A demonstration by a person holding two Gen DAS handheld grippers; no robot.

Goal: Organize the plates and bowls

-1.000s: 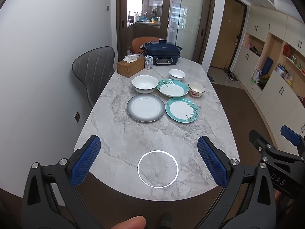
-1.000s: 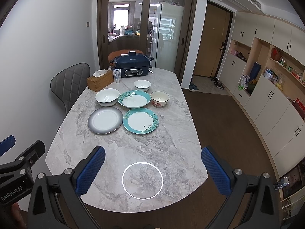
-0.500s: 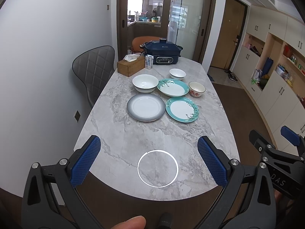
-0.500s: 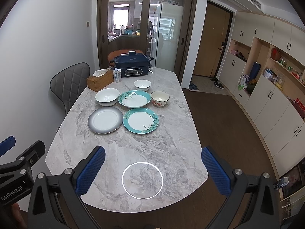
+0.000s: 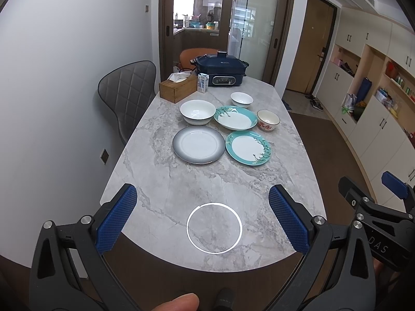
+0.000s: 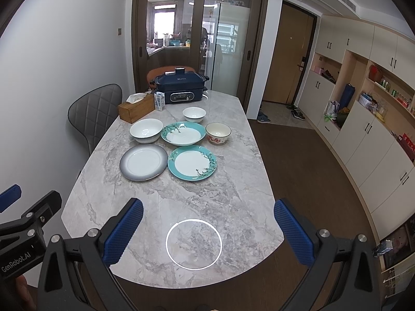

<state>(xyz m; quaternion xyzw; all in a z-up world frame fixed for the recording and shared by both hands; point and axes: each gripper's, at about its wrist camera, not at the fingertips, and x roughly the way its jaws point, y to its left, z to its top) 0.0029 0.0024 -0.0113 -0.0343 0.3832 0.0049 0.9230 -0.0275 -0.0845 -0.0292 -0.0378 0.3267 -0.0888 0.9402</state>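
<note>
1. Nothing has moved since the earlier frames: both grippers hang at the same place over the near end of the table, and every dish lies where it lay.
2. The marble table (image 6: 233, 186) carries all the dishes in one group at its middle, well apart from the grippers. At the far end stand an electric cooker (image 6: 180, 85), a wooden tissue box (image 6: 136, 110) and a small carton (image 6: 159, 101).
3. The left gripper (image 5: 202, 220) and the right gripper (image 6: 207, 230) are both spread wide and hold nothing.
4. The grey-rimmed plate (image 6: 143, 162) and the teal flat plate (image 6: 192, 163) lie side by side, nearest to the grippers, almost touching.
5. Behind them sit the teal deep plate (image 6: 182, 136), the large white bowl (image 6: 146, 130), the flowered bowl (image 6: 218, 132) and, farthest, the small white bowl (image 6: 194, 114).
6. I judge that the step in hand is the first reach, and the two flat plates are the natural base for a stack.
7. To do it well, bring one gripper low and level to the near rim of a plate, so that one finger slides under the rim and the other comes over it.
8. Close firmly, because the glaze looks slippery, and lift without tilting.
9. Stack bowls by size, largest at the bottom.
</note>
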